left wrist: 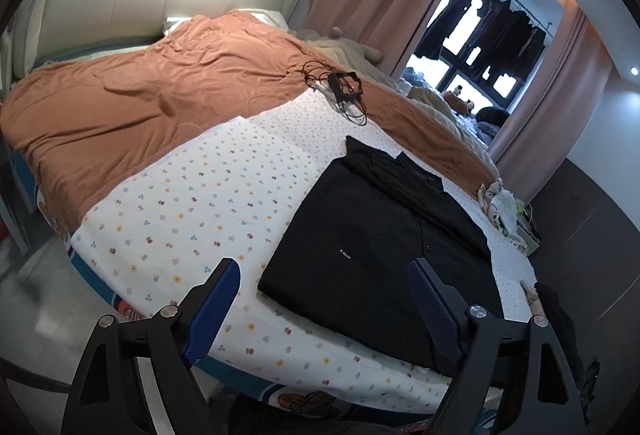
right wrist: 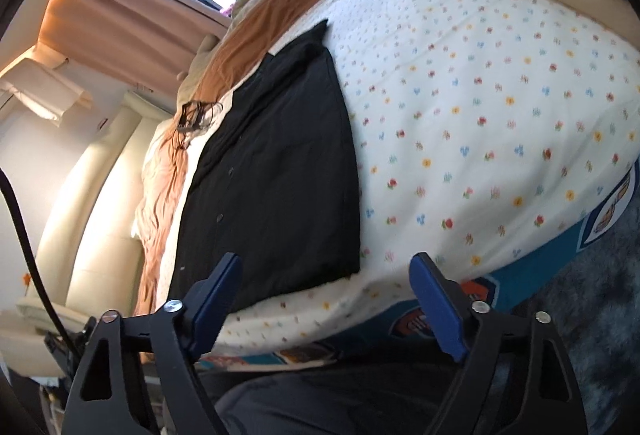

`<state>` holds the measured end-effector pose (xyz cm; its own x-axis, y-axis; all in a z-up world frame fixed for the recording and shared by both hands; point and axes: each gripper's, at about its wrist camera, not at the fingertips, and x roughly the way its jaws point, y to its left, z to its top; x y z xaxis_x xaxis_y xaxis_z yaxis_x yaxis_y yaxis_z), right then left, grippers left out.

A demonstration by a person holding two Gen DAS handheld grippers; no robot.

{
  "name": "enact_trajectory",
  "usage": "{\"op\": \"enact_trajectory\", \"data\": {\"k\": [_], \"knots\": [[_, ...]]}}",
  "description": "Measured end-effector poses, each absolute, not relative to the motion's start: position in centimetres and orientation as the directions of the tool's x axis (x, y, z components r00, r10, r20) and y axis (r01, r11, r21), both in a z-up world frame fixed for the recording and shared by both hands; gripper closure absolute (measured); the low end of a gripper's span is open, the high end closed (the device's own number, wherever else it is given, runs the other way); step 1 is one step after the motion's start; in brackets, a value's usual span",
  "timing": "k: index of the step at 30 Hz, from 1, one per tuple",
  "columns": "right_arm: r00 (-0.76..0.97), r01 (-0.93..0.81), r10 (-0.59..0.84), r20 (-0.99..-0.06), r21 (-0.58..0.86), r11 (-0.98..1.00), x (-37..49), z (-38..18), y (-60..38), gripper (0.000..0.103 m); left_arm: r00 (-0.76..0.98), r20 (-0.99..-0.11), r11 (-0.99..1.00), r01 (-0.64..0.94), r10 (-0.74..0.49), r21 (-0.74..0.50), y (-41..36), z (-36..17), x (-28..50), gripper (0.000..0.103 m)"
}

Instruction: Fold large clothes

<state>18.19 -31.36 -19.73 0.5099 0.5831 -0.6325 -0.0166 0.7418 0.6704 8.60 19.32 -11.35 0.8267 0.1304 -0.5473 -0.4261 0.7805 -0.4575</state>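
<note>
Black shirt point(left wrist: 372, 235), folded, flat on floral sheet point(left wrist: 200, 203) of bed. Left tool point(left wrist: 324, 299) and right tool point(right wrist: 324, 291): both wide open, empty, just short of shirt's near edge.

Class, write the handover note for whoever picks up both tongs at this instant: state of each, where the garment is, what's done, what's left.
Left tongs: open, empty, above the bed's near edge.
Right tongs: open, empty, near the shirt's lower edge.
Black shirt: on the floral sheet, sides folded in to a long rectangle, collar at the far end.
Left: probably fold it across its length, then neaten it.
</note>
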Motion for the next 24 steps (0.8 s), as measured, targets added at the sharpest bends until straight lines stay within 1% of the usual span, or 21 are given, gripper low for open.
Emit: {"op": "enact_trajectory", "data": {"k": [2,3,5,6,7,8,16,19,22,24], "knots": [[0.500,-0.011,0.597,-0.628,0.684,0.729,18.3,-20.9,-31.4,0.022,0.821,-0.560,0.771,-0.430,0.116,-0.470,19.9,-12.5,8.3,0.023],[0.494,-0.010,0.604,-0.626,0.690,0.724,18.4,-21.2,-31.3,0.026,0.817,-0.567,0.764,-0.431,0.106,-0.479,20.2,-13.1,8.2,0.025],[0.473,-0.016,0.633,-0.612,0.713,0.701,18.8,-22.1,-30.8,0.032,0.805,-0.586,0.749,-0.440,0.086,-0.495,20.8,-14.3,8.2,0.033],[0.467,-0.018,0.649,-0.601,0.727,0.686,19.0,-22.5,-30.5,0.035,0.801,-0.593,0.743,-0.442,0.076,-0.502,21.0,-14.8,8.3,0.035],[0.464,-0.019,0.657,-0.594,0.735,0.678,19.0,-22.7,-30.3,0.036,0.799,-0.597,0.740,-0.441,0.065,-0.509,21.2,-15.2,8.4,0.038],[0.458,-0.024,0.673,-0.581,0.748,0.663,19.3,-23.0,-30.0,0.037,0.798,-0.600,0.736,-0.437,0.052,-0.517,21.3,-15.6,8.7,0.039],[0.429,0.004,0.701,-0.570,0.777,0.630,20.9,-24.7,-28.8,0.037,0.772,-0.635,0.692,-0.450,-0.017,-0.565,22.8,-18.4,11.3,0.041],[0.416,0.010,0.723,-0.552,0.797,0.603,21.7,-25.3,-28.1,0.037,0.745,-0.665,0.649,-0.479,-0.056,-0.592,23.8,-20.2,12.9,0.047],[0.410,0.010,0.737,-0.538,0.811,0.586,22.2,-25.6,-27.9,0.037,0.724,-0.683,0.612,-0.499,-0.094,-0.613,24.5,-22.0,14.1,0.048],[0.411,0.007,0.742,-0.529,0.816,0.578,22.3,-25.6,-27.8,0.037,0.723,-0.680,0.595,-0.497,-0.117,-0.631,24.5,-22.7,14.7,0.051]]}}
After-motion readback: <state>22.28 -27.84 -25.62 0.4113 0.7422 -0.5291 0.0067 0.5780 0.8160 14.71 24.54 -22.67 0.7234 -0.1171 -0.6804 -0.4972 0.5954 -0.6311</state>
